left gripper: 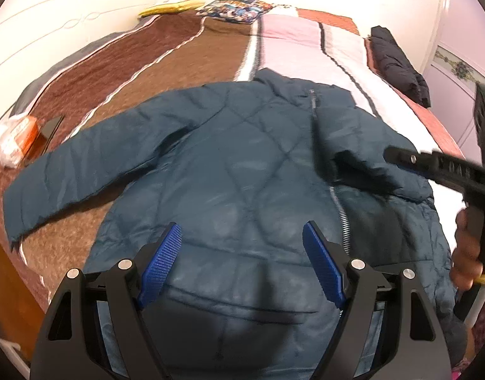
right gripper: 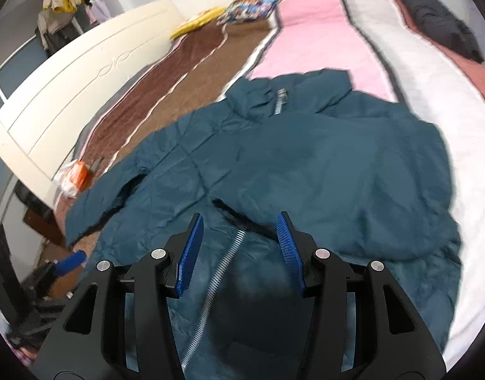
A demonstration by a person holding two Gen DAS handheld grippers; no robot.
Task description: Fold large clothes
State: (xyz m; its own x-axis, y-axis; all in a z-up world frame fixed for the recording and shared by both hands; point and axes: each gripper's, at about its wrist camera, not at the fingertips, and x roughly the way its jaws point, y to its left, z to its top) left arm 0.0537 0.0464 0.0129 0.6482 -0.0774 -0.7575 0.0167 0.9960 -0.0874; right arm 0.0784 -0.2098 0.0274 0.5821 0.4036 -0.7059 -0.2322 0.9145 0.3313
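Bed: striped blanket (left gripper: 166, 60), brown/pink/white bands; cream headboard (right gripper: 84, 72) at left.
Extras: black garment (left gripper: 397, 63) far right; orange packet (left gripper: 24, 136) at left edge.
Jacket (left gripper: 242, 164): teal quilted, front up mid-bed, one sleeve out left, other folded over chest.
L gripper (left gripper: 242, 262): released, above hem.
R gripper (right gripper: 239, 250): released, nothing gripped, zipper (right gripper: 217, 272) below.

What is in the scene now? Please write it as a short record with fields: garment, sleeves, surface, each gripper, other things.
garment: teal quilted jacket, lying front up, zipper partly open
sleeves: one stretched out flat; the other folded over the body
surface: bed with striped blanket
left gripper: open above the hem, nothing between the pads
right gripper: open over the zipper, holding nothing
other things: black garment at the far edge; orange packet
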